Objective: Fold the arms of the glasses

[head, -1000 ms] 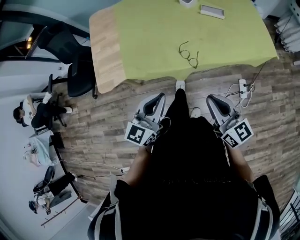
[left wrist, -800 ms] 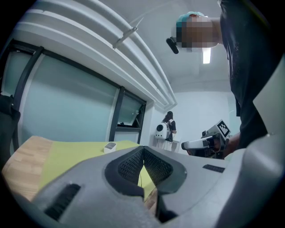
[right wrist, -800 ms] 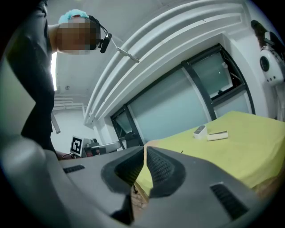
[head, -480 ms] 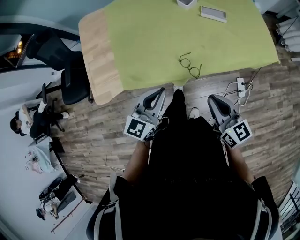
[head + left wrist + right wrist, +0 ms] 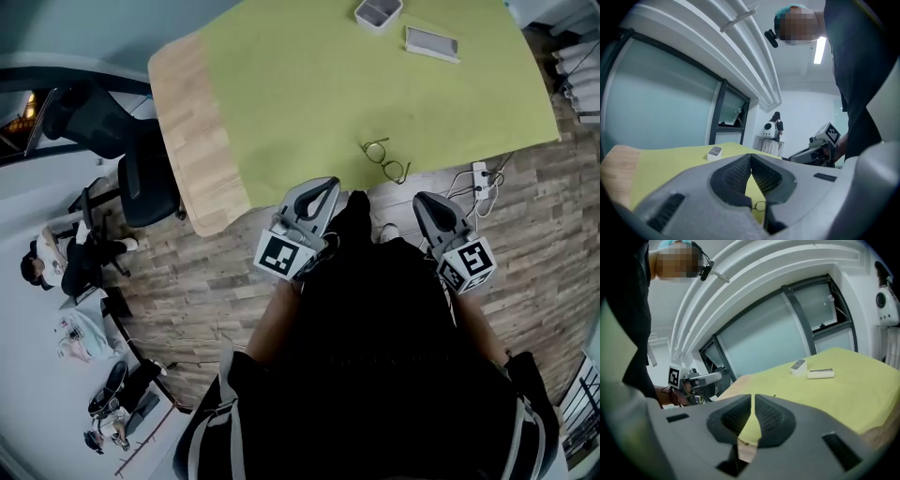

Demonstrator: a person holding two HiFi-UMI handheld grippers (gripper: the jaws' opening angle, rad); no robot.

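Pretty bright, even indoor light all round. A ceiling strip light (image 5: 818, 50) is blown out to glare. Heavy fisheye bending is seen at the edges and the corners are vignetted black. Up close, the left tool (image 5: 751, 158) and right tool (image 5: 753, 398) are rendered soft. Barely any shadow is cast on the counter (image 5: 281, 84).

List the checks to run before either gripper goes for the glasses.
1. Glasses found: ok. The glasses lie on the green cloth near the table's near edge.
2. Arms unfolded: cannot tell for sure; they look spread.
3. Left gripper empty: ok, nothing between its jaws.
4. Right gripper empty: ok, likewise.
5. Jaws open for a grasp: not ok, both grippers are shut.
6. Grippers at the glasses: not ok, both are held by the body, short of the table.
7. Clutter nearby: ok. The white tray and flat white box lie on the far side.
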